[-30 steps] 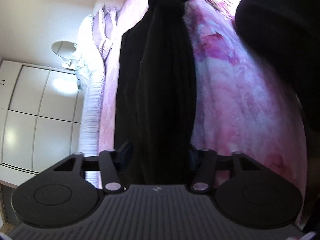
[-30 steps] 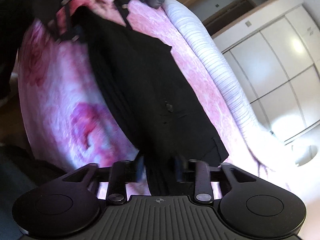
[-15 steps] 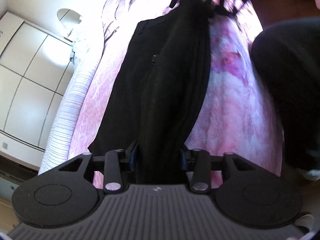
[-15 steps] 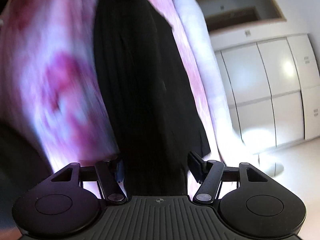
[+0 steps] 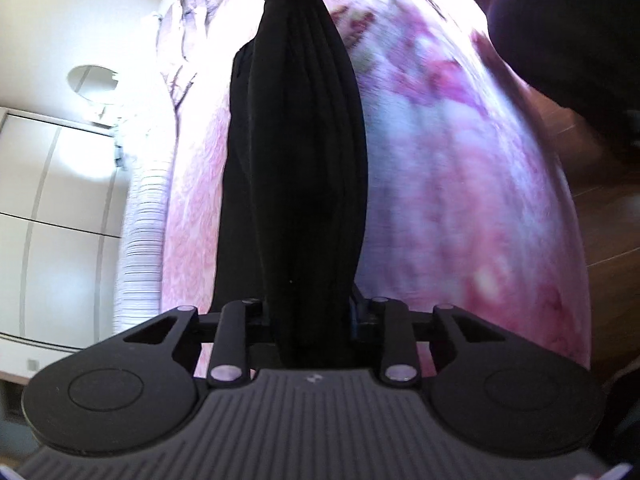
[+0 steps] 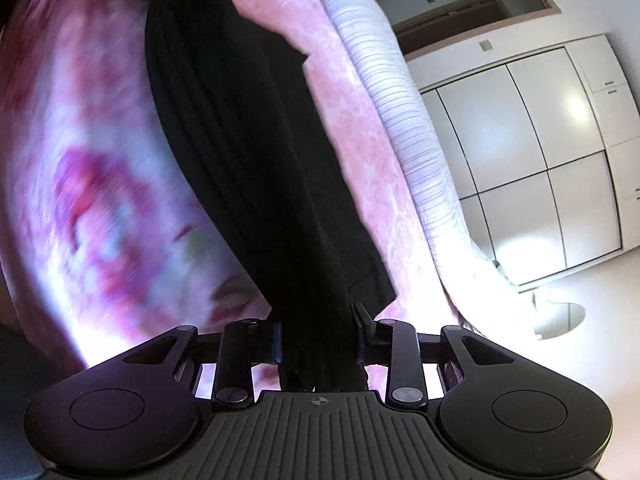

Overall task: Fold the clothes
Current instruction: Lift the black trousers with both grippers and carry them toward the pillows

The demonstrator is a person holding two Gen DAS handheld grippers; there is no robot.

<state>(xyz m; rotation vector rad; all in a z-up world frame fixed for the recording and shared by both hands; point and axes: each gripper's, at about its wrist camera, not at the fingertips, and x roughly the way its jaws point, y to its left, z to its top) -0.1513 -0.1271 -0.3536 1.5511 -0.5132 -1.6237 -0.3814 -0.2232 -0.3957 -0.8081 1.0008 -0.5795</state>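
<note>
The pink floral-patterned bedspread (image 5: 460,184) is serving as the reference surface and is filling most of both views; its print is blurring with motion. Beyond the bedspread's far edge, the white panelled wardrobe doors (image 6: 532,152) are standing closed, and a white ribbed pillow roll (image 6: 404,120) is lying along that same edge. No brand, label or legible writing is showing anywhere; only a small crosshair emblem is appearing on each gripper body.

The long black fabric garment (image 5: 296,168) is hanging bunched into lengthwise pleats above the bedspread, stretched between the two tools, with one flat layer trailing on the wardrobe side.

The left gripper (image 5: 308,320) is pinching one end of the garment, its fingers pressed against the gathered cloth. The right gripper (image 6: 318,340) is pinching the opposite end in the same way.

Compared with half a second ago, the right gripper's fingers, then spread wide around the cloth, are now closed in on it. The garment is now reading as narrower and more tightly gathered, and the left view is tilting so the wardrobe sits lower.
</note>
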